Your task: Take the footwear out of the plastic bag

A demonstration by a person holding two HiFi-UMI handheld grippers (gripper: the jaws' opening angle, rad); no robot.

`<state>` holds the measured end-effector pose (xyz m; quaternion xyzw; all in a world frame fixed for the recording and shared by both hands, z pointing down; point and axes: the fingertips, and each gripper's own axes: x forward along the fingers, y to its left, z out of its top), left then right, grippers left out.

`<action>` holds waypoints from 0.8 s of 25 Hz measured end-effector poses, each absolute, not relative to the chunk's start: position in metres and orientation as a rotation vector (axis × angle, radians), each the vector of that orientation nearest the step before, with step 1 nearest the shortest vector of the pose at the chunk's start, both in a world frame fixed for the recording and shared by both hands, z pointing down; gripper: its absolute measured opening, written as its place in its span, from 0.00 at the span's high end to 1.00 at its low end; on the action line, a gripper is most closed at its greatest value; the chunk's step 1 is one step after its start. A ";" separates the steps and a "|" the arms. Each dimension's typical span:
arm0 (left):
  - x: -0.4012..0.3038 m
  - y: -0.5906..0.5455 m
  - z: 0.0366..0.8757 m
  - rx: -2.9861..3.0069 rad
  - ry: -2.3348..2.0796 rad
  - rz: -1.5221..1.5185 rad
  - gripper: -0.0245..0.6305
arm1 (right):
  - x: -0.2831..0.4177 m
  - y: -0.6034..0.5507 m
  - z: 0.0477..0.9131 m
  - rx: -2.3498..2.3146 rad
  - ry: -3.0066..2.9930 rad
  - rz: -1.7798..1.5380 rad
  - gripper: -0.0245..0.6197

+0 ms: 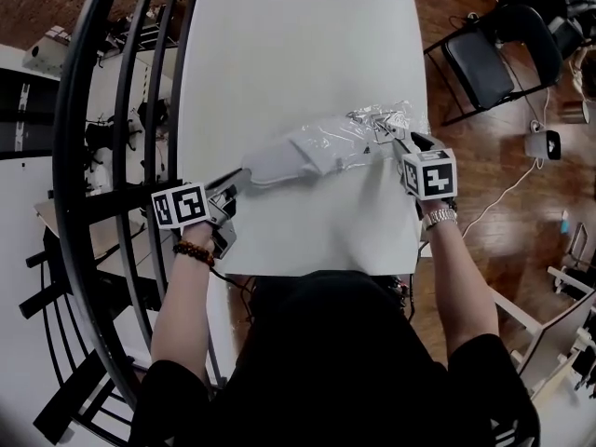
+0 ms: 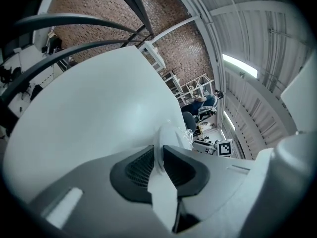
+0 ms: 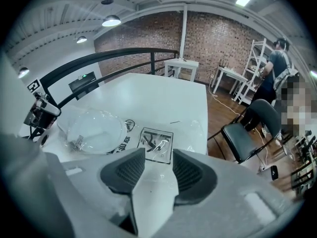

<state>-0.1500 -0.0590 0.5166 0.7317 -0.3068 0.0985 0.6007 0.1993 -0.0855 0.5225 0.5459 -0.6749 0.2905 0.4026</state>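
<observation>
Footwear lay on the table, partly inside the plastic bag. Its long axis ran from centre-left to upper right of the head view.

Left gripper sat at the lower-left end, jaws nearly together, pinching a thin white edge, judged to be the footwear's own.

Right gripper sat at the opposite, crinkled bag end, jaws apart above the printed film, gripping nothing.

Judgement: next pull goes along the axis, toward lower left.
</observation>
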 end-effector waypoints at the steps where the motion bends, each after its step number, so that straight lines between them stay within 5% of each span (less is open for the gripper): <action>1: -0.153 -0.060 0.517 1.689 -0.715 0.217 0.85 | 0.201 -0.084 0.523 1.384 -1.701 0.739 0.71; 20: -0.210 -0.066 0.514 1.581 -0.891 0.019 0.85 | 0.226 -0.074 0.517 1.518 -1.685 0.802 0.96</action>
